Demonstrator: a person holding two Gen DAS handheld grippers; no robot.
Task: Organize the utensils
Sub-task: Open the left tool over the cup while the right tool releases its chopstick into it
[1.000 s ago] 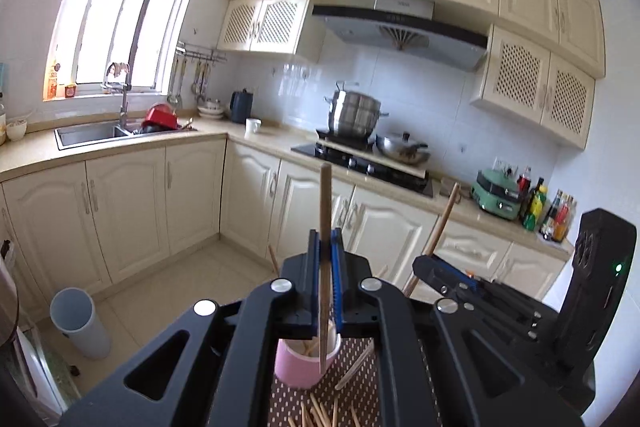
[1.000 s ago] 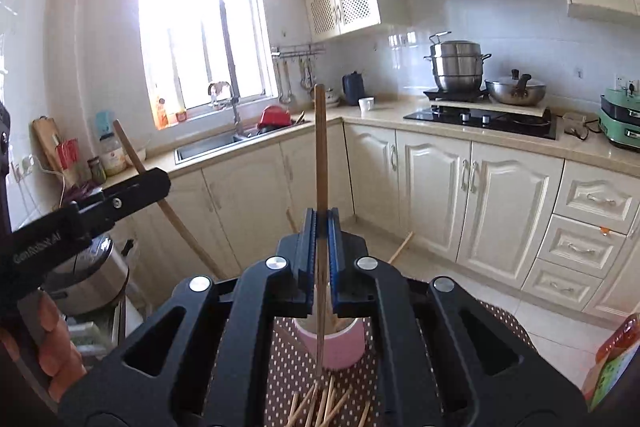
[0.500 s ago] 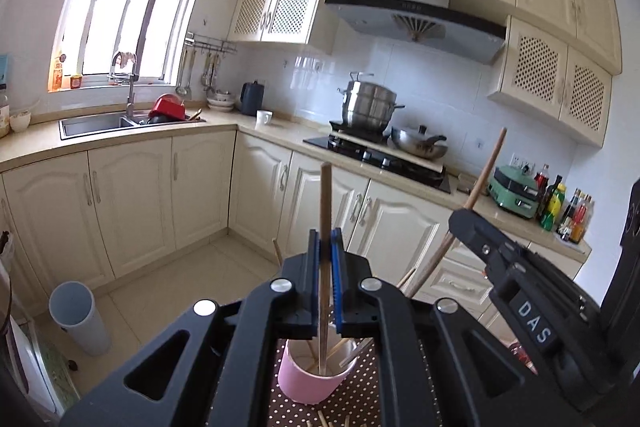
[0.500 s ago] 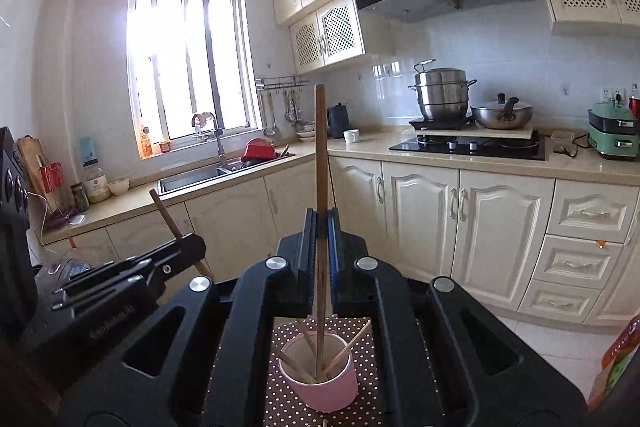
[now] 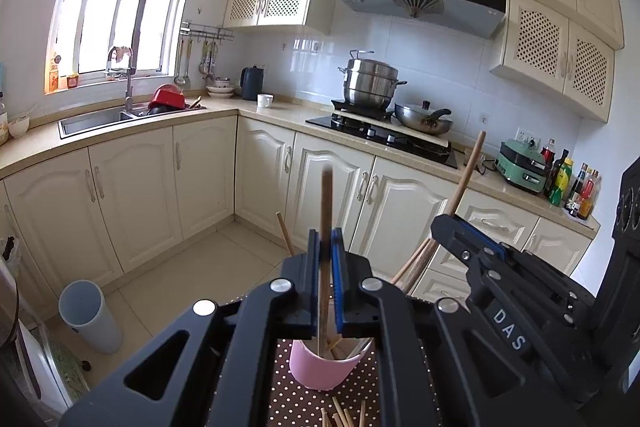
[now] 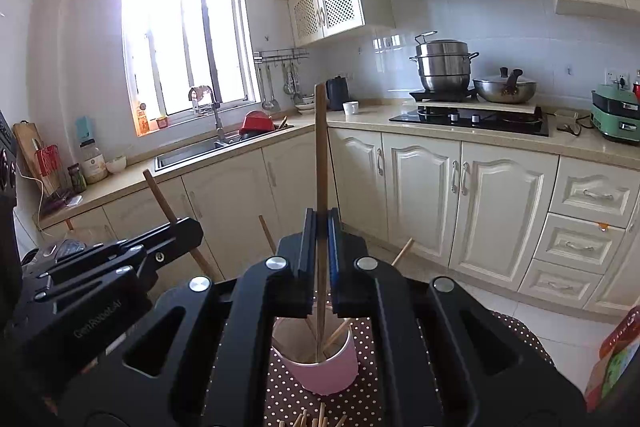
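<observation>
A pink cup (image 5: 324, 371) (image 6: 320, 367) with a few wooden chopsticks in it stands on a brown polka-dot cloth (image 5: 288, 399). My left gripper (image 5: 326, 239) hovers above the cup with an upright chopstick (image 5: 327, 203) between its blue pads, the lower tip inside the cup; its jaws are just opening. My right gripper (image 6: 321, 217) is shut on a second upright chopstick (image 6: 320, 147), whose tip also reaches into the cup. Each gripper shows in the other's view: the right gripper (image 5: 452, 223) and the left gripper (image 6: 188, 227).
Several loose chopsticks (image 5: 340, 415) (image 6: 312, 419) lie on the cloth in front of the cup. Beyond are cream kitchen cabinets (image 5: 132, 195), a sink (image 5: 92, 119), a stove with pots (image 5: 372, 91) and a grey bin (image 5: 90, 315) on the tiled floor.
Both grippers have come down over the pink cup. Each held chopstick's lower tip now sits inside it. The two grippers have drawn closer together.
</observation>
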